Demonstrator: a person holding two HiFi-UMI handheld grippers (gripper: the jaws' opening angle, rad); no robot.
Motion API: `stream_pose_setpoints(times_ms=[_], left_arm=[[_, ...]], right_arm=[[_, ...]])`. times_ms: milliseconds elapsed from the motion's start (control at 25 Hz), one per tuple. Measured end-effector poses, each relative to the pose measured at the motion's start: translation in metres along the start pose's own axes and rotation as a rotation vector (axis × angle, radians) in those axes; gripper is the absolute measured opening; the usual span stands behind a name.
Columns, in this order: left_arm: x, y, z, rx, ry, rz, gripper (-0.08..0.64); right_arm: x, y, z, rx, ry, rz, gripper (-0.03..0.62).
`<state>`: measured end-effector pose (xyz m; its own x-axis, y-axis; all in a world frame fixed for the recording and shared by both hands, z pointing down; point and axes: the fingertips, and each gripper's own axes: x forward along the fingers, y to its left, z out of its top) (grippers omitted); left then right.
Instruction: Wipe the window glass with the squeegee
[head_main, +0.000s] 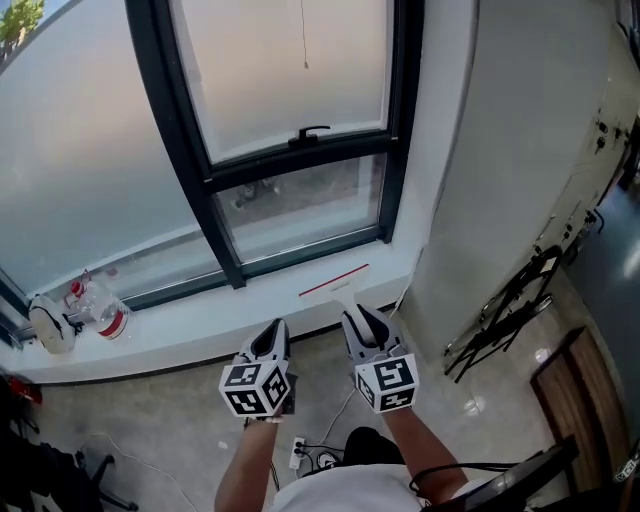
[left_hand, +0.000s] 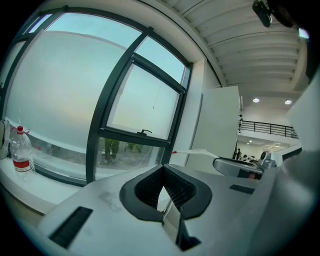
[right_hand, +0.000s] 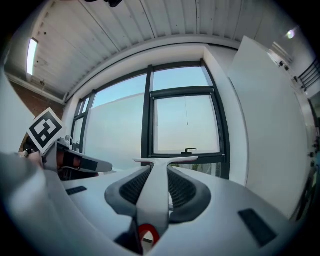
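Right tongs (right_hand: 157, 172) clench the squeegee (right_hand: 165, 160) handle, blade toward the window (right_hand: 185, 125) at 12 o'clock. Left tongs (left_hand: 163, 175), at their 9 o'clock, are clenched on nothing.

- The squeegee (head_main: 338, 285), white with a thin red edge along its blade, is sitting clamped by its handle between the jaws of the right gripper (head_main: 360, 318). Its T-shaped blade is lying level, pointing toward 12 o'clock, just short of the glass.
- The window glass (head_main: 290, 70) is standing at 12 o'clock in a dark frame: a hazy upper sheet, a clearer lower pane (head_main: 300, 205) beneath it, and a wide pane (head_main: 80, 160) stretching off toward 10 o'clock.
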<state>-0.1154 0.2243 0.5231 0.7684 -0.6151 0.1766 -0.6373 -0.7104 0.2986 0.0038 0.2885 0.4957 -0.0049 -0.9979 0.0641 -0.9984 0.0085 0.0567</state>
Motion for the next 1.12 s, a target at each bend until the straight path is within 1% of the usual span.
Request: stream_pose_setpoints(times_ms=[80,200,360,520,680,840,1000,1120], left_arm=[[0.013,0.007,0.017,0.003,-0.012,-0.020,0.000],[0.038,0.014,0.044,0.010,-0.033,-0.030,0.000],[0.080,0.017,0.076,0.031,-0.085,-0.031,0.000],[0.128,0.037,0.108,0.032,-0.109,-0.028,0.000],[0.168,0.054,0.156,0.084,-0.143,-0.035,0.000],[0.208,0.067,0.214,0.135,-0.171,-0.025,0.000],[0.239,0.066,0.253,0.145,-0.238,0.002,0.000],[0.259,0.064,0.276,0.159,-0.255,0.008,0.000]], right_arm=[[0.019,0.001,0.013,-0.025,-0.017,-0.002,0.084],[0.051,-0.005,0.033,-0.044,-0.043,-0.003,0.084],[0.089,-0.031,0.055,-0.044,-0.096,-0.012,0.084],[0.142,-0.055,0.080,-0.049,-0.148,-0.012,0.084],[0.199,-0.070,0.118,-0.079,-0.215,0.007,0.084],[0.257,-0.082,0.169,-0.095,-0.291,0.038,0.084],[0.287,-0.106,0.202,-0.121,-0.350,0.068,0.084],[0.298,-0.125,0.219,-0.133,-0.379,0.062,0.084]])
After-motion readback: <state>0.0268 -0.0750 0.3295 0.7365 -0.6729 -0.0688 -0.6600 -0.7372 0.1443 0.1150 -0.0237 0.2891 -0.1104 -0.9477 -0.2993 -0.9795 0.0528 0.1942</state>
